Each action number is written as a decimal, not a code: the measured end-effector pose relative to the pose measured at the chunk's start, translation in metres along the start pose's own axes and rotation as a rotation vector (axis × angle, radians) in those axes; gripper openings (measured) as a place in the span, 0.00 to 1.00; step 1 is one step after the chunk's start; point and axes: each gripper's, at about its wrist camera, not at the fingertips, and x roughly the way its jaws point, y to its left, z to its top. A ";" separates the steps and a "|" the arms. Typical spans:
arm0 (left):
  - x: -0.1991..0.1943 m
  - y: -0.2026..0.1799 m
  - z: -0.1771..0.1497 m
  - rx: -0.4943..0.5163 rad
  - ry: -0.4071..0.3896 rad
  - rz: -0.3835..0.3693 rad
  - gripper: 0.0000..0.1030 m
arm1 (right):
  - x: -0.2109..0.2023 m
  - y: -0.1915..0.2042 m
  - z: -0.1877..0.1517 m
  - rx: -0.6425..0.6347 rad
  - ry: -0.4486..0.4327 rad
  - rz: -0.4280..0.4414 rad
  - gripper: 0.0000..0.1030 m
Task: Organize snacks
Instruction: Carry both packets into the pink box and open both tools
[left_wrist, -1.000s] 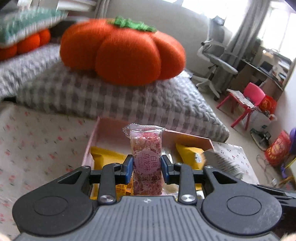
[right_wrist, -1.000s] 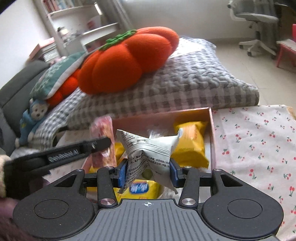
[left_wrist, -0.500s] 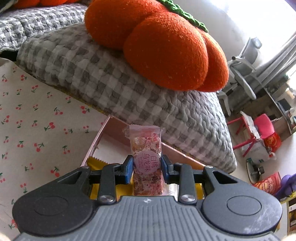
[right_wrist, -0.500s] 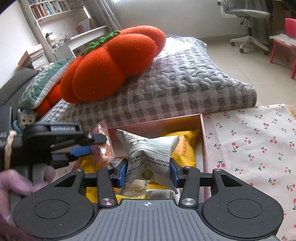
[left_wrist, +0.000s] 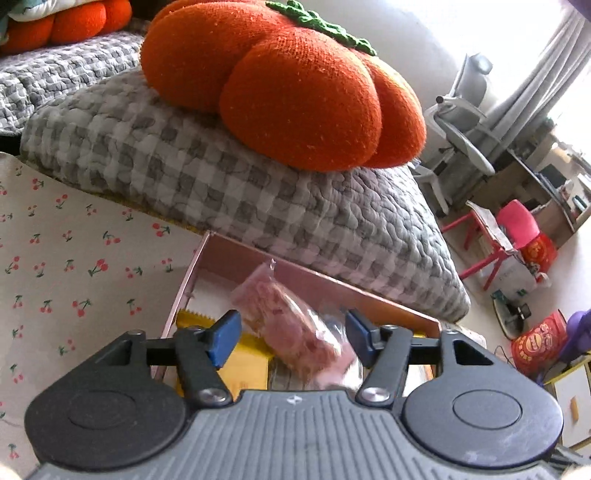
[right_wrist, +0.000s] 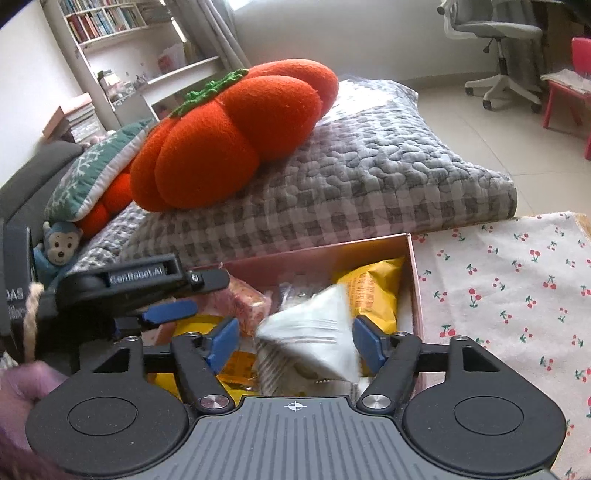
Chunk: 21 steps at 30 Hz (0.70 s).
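A pink box (left_wrist: 314, 275) (right_wrist: 415, 280) holds yellow packets (right_wrist: 373, 291) and other snacks. My left gripper (left_wrist: 290, 338) hangs over the box with its jaws opening. A pink snack bar (left_wrist: 291, 325) tilts, blurred, between its blue pads and touches neither. From the right wrist view the same bar (right_wrist: 247, 304) shows beside the left gripper's fingers (right_wrist: 170, 310). My right gripper (right_wrist: 293, 343) also has its jaws opening. A white packet (right_wrist: 314, 339) lies tilted and blurred between them, free of the pads.
A grey checked cushion (left_wrist: 240, 192) with an orange pumpkin pillow (left_wrist: 288, 88) lies right behind the box. Cherry-print cloth (right_wrist: 509, 280) covers the surface on both sides. A person's hand (right_wrist: 22, 391) holds the left gripper. An office chair and a red child's chair stand far off.
Both grippers have opened. The pink bar, earlier upright in the left jaws, now tips sideways loose. The white packet has slipped from the right pads and dropped lower over the box.
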 end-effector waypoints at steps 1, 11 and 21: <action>-0.004 -0.002 -0.001 0.018 -0.002 0.003 0.63 | -0.003 0.001 -0.001 -0.002 0.001 0.008 0.74; -0.049 -0.006 -0.023 0.139 -0.020 0.066 0.82 | -0.044 0.021 -0.012 -0.093 -0.011 0.002 0.86; -0.085 -0.002 -0.049 0.212 0.012 0.124 0.94 | -0.080 0.049 -0.018 -0.176 -0.034 -0.050 0.88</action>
